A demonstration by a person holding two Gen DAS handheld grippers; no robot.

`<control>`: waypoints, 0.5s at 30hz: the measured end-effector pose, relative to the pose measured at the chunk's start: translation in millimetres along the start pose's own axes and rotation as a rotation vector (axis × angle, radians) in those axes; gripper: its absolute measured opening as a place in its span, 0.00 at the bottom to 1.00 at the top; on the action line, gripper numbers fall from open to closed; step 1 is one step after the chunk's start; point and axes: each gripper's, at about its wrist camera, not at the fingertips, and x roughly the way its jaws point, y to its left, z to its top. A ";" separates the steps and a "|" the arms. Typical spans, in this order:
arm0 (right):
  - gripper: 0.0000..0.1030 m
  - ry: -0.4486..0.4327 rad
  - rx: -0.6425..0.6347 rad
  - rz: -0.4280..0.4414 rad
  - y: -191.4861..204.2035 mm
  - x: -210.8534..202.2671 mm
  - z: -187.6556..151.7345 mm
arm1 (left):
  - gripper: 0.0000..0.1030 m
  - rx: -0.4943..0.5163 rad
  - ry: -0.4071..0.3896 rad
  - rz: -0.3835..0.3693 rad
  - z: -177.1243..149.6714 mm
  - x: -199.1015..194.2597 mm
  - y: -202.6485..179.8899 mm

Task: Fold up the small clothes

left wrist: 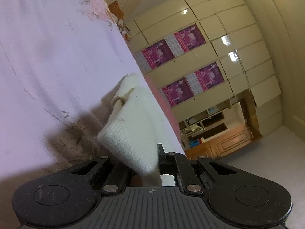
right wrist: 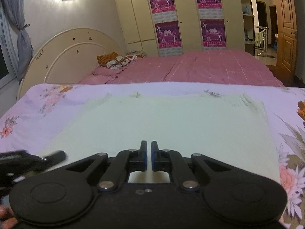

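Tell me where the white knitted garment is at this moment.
In the left wrist view, the white knitted garment hangs from the left gripper, lifted beside the floral bedsheet.

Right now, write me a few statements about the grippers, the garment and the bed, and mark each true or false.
1. The left gripper is shut on the white knit garment. True.
2. The right gripper grips a red sock. False: its fingers are nearly closed with nothing between them.
3. The bedsheet has a floral print. True.
4. The posters on the wardrobe are green. False: they are purple-pink.
5. A pale cloth lies flat ahead of the right gripper. True.
6. The garment lies flat on the sheet. False: its held end is lifted in the left gripper.
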 end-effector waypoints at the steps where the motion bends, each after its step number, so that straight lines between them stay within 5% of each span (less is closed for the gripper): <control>1: 0.05 0.003 0.000 0.003 0.6 4.3 -1.0 | 0.06 0.006 0.011 0.026 0.7 3.7 2.5; 4: 0.04 0.077 -0.013 -0.031 0.2 26.1 -12.8 | 0.06 -0.010 0.055 0.085 2.3 16.3 13.6; 10: 0.01 0.071 -0.007 -0.031 -1.4 26.3 -17.4 | 0.07 0.001 0.066 0.114 9.2 31.8 2.2; 15: 0.01 0.080 0.037 -0.004 -10.6 22.9 -14.8 | 0.07 0.286 0.080 0.121 14.2 36.4 -58.9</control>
